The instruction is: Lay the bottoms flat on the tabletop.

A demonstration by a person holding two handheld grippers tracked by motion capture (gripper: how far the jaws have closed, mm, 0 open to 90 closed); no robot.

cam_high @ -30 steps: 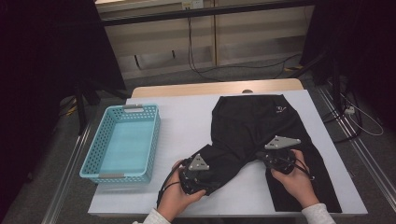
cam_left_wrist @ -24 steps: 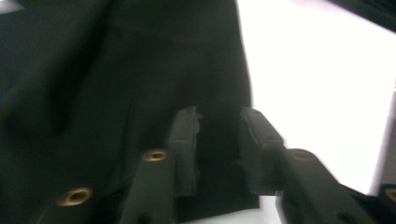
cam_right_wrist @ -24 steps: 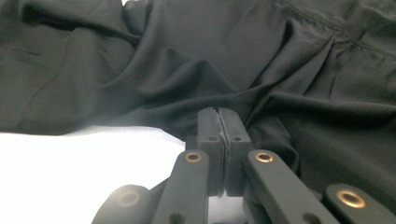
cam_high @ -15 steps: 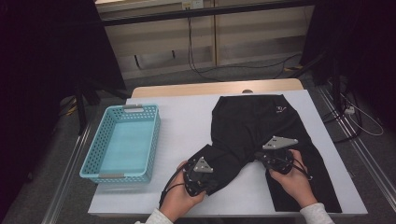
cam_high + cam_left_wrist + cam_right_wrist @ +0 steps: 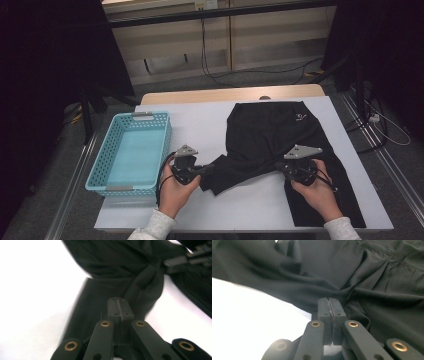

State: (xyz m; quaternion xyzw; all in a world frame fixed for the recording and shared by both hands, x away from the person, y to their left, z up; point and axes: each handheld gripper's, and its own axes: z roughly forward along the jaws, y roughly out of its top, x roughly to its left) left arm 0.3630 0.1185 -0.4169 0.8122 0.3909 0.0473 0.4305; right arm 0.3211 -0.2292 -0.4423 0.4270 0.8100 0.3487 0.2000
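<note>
White table, rumpled black trousers, both grippers' fingers pinching the cloth.

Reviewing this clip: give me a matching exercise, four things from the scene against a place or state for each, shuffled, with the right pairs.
Things:
1. black garment
2. blue basket
3. left claw
4. right claw

Places or states:
A. empty, at the table's left side
B. spread over the table's right half
C. shut on the cloth at the near left leg's end
D. shut on the cloth near the garment's middle

Pairs: 1-B, 2-A, 3-C, 4-D
</note>
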